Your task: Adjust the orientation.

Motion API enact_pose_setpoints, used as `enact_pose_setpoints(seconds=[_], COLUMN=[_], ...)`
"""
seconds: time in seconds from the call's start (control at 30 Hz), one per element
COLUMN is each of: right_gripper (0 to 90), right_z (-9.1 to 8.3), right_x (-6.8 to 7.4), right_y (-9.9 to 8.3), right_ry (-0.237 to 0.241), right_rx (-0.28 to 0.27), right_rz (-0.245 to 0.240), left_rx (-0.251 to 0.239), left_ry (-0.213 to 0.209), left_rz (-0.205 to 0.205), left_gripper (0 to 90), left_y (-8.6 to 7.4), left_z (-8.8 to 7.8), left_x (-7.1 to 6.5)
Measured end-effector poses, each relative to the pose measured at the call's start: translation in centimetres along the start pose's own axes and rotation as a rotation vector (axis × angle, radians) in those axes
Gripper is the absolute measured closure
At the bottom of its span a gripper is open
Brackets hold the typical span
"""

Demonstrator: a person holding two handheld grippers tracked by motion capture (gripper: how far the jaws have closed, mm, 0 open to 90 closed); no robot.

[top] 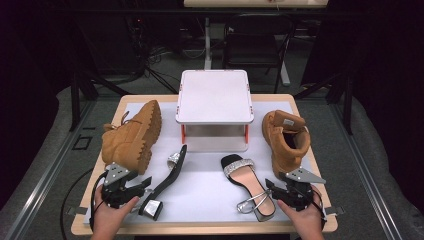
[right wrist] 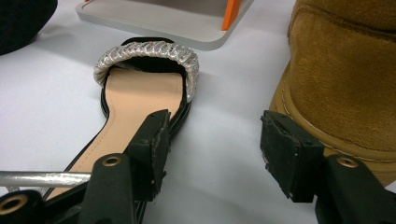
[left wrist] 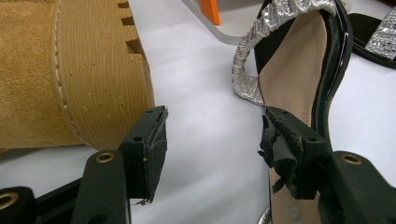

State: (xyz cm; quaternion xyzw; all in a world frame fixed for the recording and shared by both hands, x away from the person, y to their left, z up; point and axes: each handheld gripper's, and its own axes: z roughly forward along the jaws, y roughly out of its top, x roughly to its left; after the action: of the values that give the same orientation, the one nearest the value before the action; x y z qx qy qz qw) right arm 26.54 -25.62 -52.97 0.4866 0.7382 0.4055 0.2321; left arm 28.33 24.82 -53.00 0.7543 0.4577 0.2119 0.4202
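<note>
Table brightly lit from above, surroundings dark; soft shadows, high view slightly blurred

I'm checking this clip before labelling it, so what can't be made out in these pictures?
- Left boot, high view: lies on its side, opening turned away.
- Left sandal, left gripper view: heel cut off by the bottom edge and the right jaw.
- Shelf, high view: space beneath mostly hidden by its top.

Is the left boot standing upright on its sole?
No, the left boot lies on its side, its ridged sole facing the white stand.
</note>
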Motion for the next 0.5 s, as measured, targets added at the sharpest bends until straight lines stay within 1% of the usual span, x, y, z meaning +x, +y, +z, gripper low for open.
enact_pose_setpoints(seconds=[0.23, 0.3, 0.33, 0.37, 0.47, 0.5], right_gripper=[42.3, 42.3, 42.3, 42.3, 42.3, 42.3], right_z=[0.14, 0.21, 0.2, 0.16, 0.03, 0.05], right_x=[-0.24, -0.16, -0.09, -0.07, -0.13, -0.14], right_y=[-0.05, -0.03, -0.03, -0.06, -0.06, -0.05], right_ry=[0.001, 0.005, 0.005, 0.005, 0.006, 0.005], right_rx=[0.003, 0.001, 0.006, 0.005, 0.006, -0.002], right_rz=[0.011, 0.01, 0.003, 0.003, 0.006, 0.013], left_rx=[0.007, 0.014, 0.029, 0.034, 0.037, 0.042], left_ry=[0.0, -0.003, -0.012, -0.014, -0.017, -0.019], left_rz=[0.003, 0.001, -0.008, -0.009, -0.009, -0.005], left_gripper=[40.7, 40.7, 40.7, 40.7, 40.9, 41.0], left_y=[0.03, 0.04, 0.1, 0.15, 0.2, 0.24], left_z=[-0.1, -0.13, -0.16, -0.18, -0.25, -0.38], left_x=[-0.06, -0.1, -0.13, -0.12, -0.16, -0.18])
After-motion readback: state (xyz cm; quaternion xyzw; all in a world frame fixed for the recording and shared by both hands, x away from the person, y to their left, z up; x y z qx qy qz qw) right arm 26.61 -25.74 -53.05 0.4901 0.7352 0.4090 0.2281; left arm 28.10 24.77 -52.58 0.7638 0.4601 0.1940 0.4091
